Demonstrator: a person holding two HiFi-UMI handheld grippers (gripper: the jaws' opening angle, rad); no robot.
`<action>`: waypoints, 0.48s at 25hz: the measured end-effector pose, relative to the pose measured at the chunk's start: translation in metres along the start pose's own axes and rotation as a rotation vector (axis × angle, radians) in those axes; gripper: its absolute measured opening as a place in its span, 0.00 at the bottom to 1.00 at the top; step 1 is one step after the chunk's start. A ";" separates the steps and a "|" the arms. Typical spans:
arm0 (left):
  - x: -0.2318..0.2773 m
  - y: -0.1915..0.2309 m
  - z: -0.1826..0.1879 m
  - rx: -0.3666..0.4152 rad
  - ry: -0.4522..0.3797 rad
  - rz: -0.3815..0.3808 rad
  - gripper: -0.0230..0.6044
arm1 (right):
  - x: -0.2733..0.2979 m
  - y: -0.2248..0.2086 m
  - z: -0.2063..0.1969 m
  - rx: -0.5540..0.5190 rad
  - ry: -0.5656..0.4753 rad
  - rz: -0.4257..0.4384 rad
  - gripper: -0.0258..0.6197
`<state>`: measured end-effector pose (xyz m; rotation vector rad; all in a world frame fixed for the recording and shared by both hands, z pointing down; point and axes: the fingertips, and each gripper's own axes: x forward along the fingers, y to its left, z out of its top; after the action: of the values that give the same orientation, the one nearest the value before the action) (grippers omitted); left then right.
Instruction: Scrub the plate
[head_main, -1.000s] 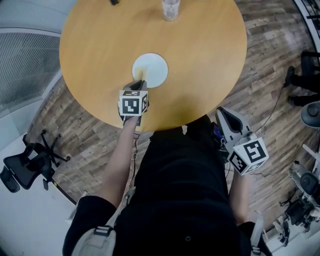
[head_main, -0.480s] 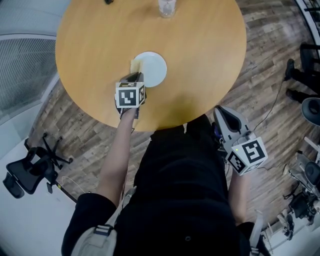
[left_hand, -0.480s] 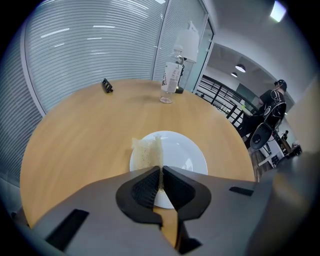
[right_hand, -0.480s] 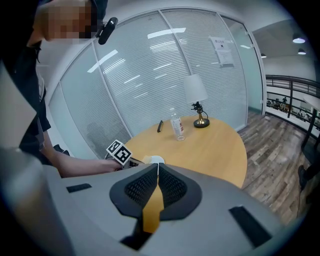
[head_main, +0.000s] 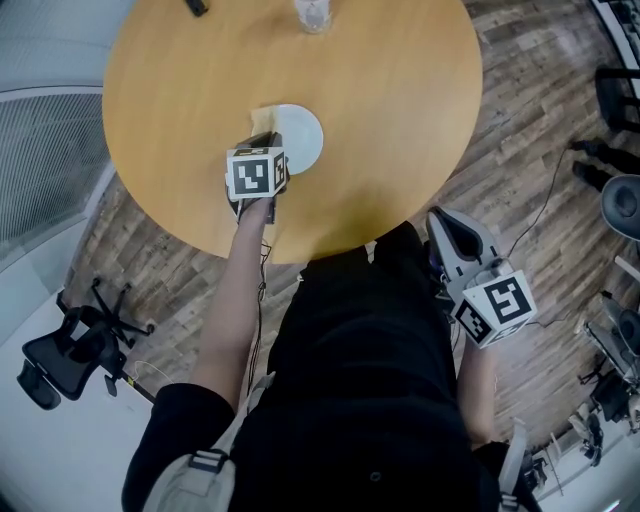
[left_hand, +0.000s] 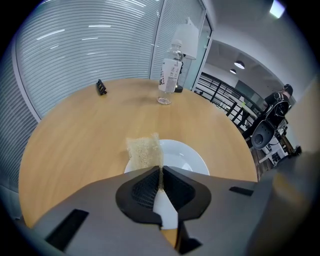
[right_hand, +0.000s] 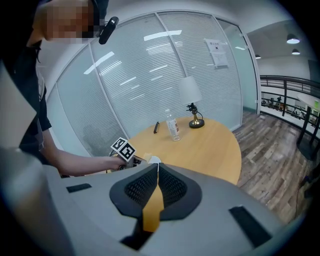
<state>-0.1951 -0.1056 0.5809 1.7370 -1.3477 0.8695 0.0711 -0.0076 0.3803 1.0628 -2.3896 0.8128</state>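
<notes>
Head view: the left gripper (head_main: 262, 143) reaches out over the round wooden worktop (head_main: 400, 110), its marker cube uppermost. Its jaws are clamped on a pale sponge (head_main: 264, 117), which projects ahead of the tips. The white plate (head_main: 300, 138) lies just ahead and to the right of this gripper. A clear bottle (head_main: 312, 14) and a small black object (head_main: 196, 6) stand well beyond it, at the far edge. The right gripper (head_main: 447, 232) is held off the worktop, beside the person's body and well apart from the plate. Left gripper view: the left gripper (left_hand: 160, 172) has its jaws pressed onto the thin edge of the sponge (left_hand: 143, 150). The sponge rises upright ahead of the tips, over the left rim of the plate (left_hand: 187, 159); whether it touches the plate cannot be told. The bottle (left_hand: 170, 75) stands far ahead, with a white-shaded lamp (left_hand: 187, 34) behind it, and the black object (left_hand: 101, 87) lies ahead to the left. Right gripper view: the right gripper (right_hand: 158, 169) has its jaws together at the tips with nothing between them. Ahead of it lie the worktop (right_hand: 210, 145), the plate (right_hand: 154, 160), the left gripper's marker cube, the bottle (right_hand: 172, 127) and the lamp (right_hand: 191, 100).
</notes>
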 end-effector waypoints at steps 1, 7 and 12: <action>0.002 -0.003 0.003 0.004 -0.001 -0.006 0.08 | -0.001 0.000 0.000 0.001 -0.001 -0.003 0.07; 0.005 -0.022 0.009 0.049 0.002 -0.046 0.08 | -0.009 0.002 -0.002 0.009 -0.012 -0.020 0.07; 0.007 -0.040 0.002 0.076 0.020 -0.100 0.08 | -0.014 0.005 -0.005 0.012 -0.020 -0.029 0.07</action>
<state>-0.1550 -0.1047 0.5796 1.8321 -1.2185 0.8898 0.0767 0.0060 0.3742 1.1126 -2.3835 0.8105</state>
